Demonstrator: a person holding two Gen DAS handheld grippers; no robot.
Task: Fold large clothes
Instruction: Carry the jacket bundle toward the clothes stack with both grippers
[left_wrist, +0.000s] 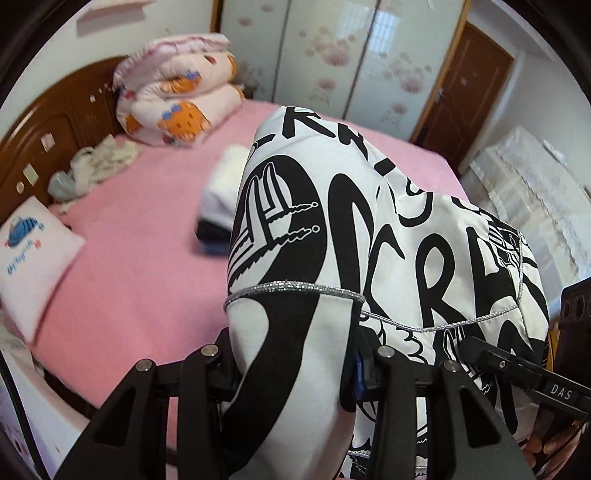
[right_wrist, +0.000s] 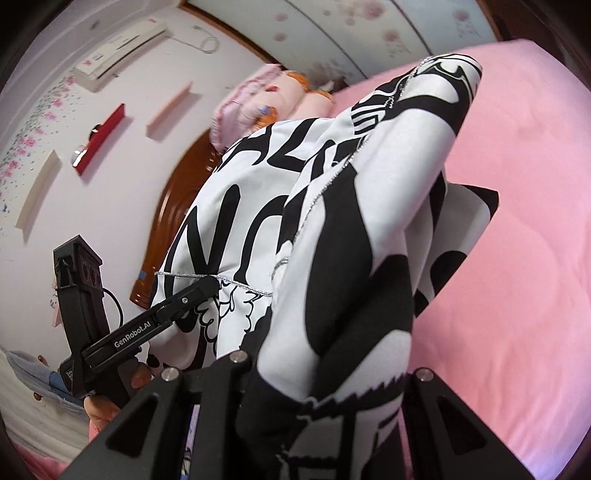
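Your left gripper (left_wrist: 291, 365) has its jaws clamped on a bunch of the black-and-white printed garment (left_wrist: 369, 229), which hangs lifted above the pink bed (left_wrist: 140, 258). Your right gripper (right_wrist: 325, 384) is likewise clamped on the same garment (silver piping runs across the cloth). A folded quilt (left_wrist: 177, 96) sits by the headboard (left_wrist: 48, 122), with a stack of folded clothes (left_wrist: 221, 192) behind the garment.

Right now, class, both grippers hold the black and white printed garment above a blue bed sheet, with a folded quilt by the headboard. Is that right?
One detail is wrong: the bed sheet is pink, not blue, as the left wrist view shows. Both the left gripper and right gripper do hold the printed garment above it, with the folded quilt by the headboard.
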